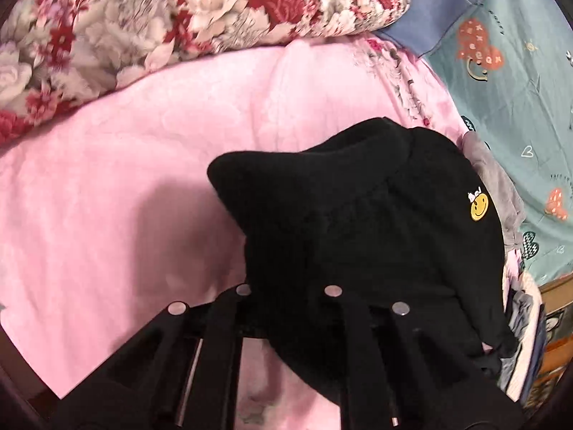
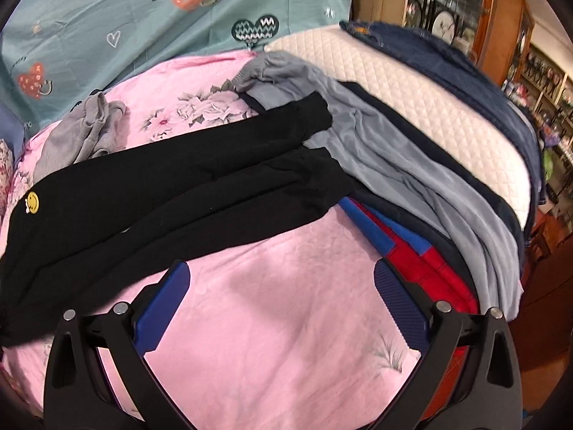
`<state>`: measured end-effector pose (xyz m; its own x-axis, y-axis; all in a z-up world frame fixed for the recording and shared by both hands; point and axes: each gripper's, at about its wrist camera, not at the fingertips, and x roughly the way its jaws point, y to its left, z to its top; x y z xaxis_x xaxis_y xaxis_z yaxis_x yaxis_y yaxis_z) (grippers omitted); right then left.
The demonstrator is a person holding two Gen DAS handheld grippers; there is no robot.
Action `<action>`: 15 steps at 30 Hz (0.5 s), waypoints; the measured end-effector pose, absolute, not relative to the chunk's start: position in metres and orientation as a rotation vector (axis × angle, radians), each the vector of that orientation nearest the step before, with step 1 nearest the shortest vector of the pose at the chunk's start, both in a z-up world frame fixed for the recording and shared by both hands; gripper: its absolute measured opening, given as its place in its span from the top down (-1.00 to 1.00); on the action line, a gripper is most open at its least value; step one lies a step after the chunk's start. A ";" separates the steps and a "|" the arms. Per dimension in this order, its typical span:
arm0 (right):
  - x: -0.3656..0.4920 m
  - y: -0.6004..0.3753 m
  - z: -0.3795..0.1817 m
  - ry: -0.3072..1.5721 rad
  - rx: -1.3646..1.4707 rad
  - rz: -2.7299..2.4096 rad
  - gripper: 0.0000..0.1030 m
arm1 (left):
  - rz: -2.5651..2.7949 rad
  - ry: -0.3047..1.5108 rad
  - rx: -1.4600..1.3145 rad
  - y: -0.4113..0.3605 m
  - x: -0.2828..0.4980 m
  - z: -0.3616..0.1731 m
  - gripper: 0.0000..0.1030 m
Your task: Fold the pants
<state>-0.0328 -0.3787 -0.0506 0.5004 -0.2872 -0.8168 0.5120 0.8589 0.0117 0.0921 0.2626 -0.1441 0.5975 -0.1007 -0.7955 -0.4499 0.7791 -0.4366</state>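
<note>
Black pants [image 2: 200,182] with a yellow smiley patch [image 2: 32,202] lie across the pink blanket [image 2: 272,315], legs stretched to the right. In the left wrist view the waist end of the pants [image 1: 358,215] is bunched and lifted, smiley patch [image 1: 479,206] showing. My left gripper [image 1: 290,286] is shut on this waist fabric; its fingertips are hidden under the cloth. My right gripper [image 2: 283,283] is open and empty, blue pads [image 2: 168,304] wide apart, hovering over bare pink blanket just below the pant legs.
A floral quilt [image 1: 143,25] is heaped at the back left. A teal printed sheet [image 2: 107,10] lies behind. Grey-blue [image 2: 394,165], navy [image 2: 465,75] and red-blue garments [image 2: 412,254] lie over a white quilted pad [image 2: 412,82] to the right. A grey cloth [image 2: 82,132] is crumpled nearby.
</note>
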 end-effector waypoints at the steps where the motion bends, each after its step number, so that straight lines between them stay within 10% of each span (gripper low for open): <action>1: -0.024 -0.390 -0.053 0.962 0.299 -0.478 -0.97 | 0.221 0.923 -0.656 0.263 0.092 -0.144 0.82; 15: 0.048 -0.468 -0.128 1.215 0.643 -0.442 -0.80 | 0.204 0.961 -0.657 0.264 0.096 -0.144 0.75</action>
